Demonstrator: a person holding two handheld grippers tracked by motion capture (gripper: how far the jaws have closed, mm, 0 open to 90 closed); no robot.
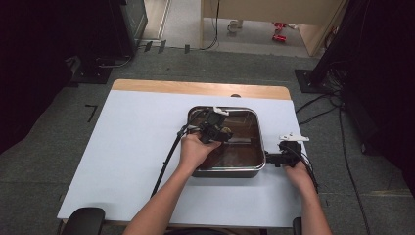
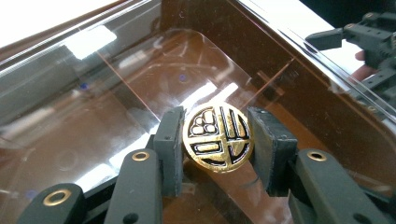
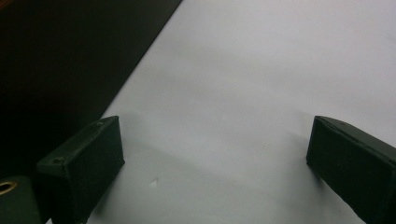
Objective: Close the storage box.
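Note:
A round gold-and-black disc (image 2: 218, 137) with a cut-out pattern stands on edge between the pads (image 2: 170, 140) of my left gripper (image 2: 217, 144), which is shut on it. In the high view this left gripper (image 1: 219, 133) reaches into a shallow metal tray (image 1: 261, 139) whose inside looks brown and glossy. My right gripper (image 1: 270, 159) lies on the table just outside the tray's right wall, pointing at it. Its jaws (image 3: 215, 163) stand wide open over bare white surface, with the dark tray wall (image 3: 56, 60) to their left.
The tray sits right of the middle of a white table (image 1: 132, 156) with a wooden far edge (image 1: 195, 88). A black cable (image 1: 166, 161) trails from the left gripper across the table. Dark stands and floor cables surround the table.

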